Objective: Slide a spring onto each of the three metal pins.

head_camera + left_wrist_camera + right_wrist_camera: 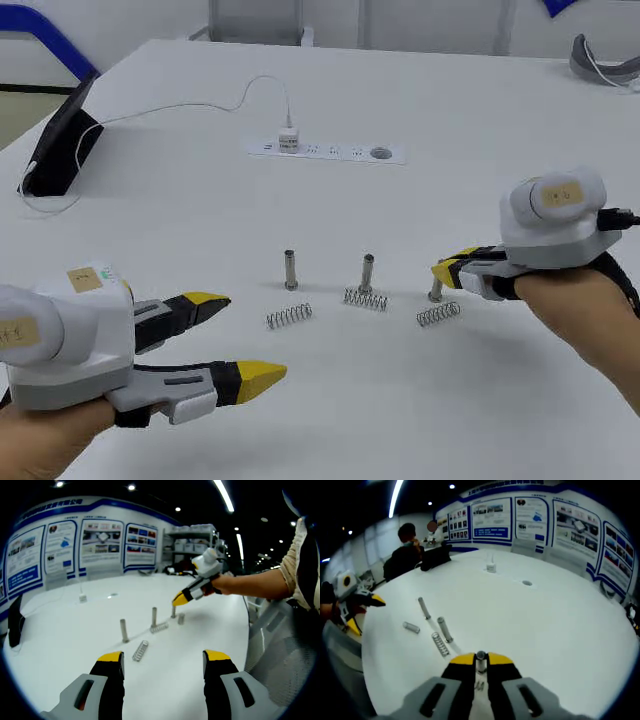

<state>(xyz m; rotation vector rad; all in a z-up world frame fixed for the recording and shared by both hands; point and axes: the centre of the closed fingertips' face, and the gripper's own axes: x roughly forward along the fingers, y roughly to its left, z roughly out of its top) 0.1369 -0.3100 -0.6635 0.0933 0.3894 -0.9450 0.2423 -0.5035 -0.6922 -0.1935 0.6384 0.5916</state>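
"Springs, where do they lie?"

"All three are flat on the white table (450, 100), each by its own pin. Furthest left is the left gripper (235, 335), low over the near edge. Its jaws are spread wide with nothing between them."

"And the pins?"

"They stand upright in a row. The left pin (290, 270) has the left spring (289, 316) lying just in front of it, apart from it. The middle pin (367, 272) has the middle spring (365, 299) right at its foot, touching or nearly, I cannot tell which. The right pin (436, 292) has the right spring (438, 314) just in front of it, set at a slant."

"What is the right gripper doing?"

"The right gripper (445, 273) reaches in from the right side. Its yellow tips are pinched on the top of the right pin. In the right gripper view the pin's round head sits squeezed between them."

"Anything further back?"

"A dark tablet (62, 140) leans at the far left. A white cable (190, 106) runs from it to a plug in the power strip (330, 151), which lies well behind the pins."
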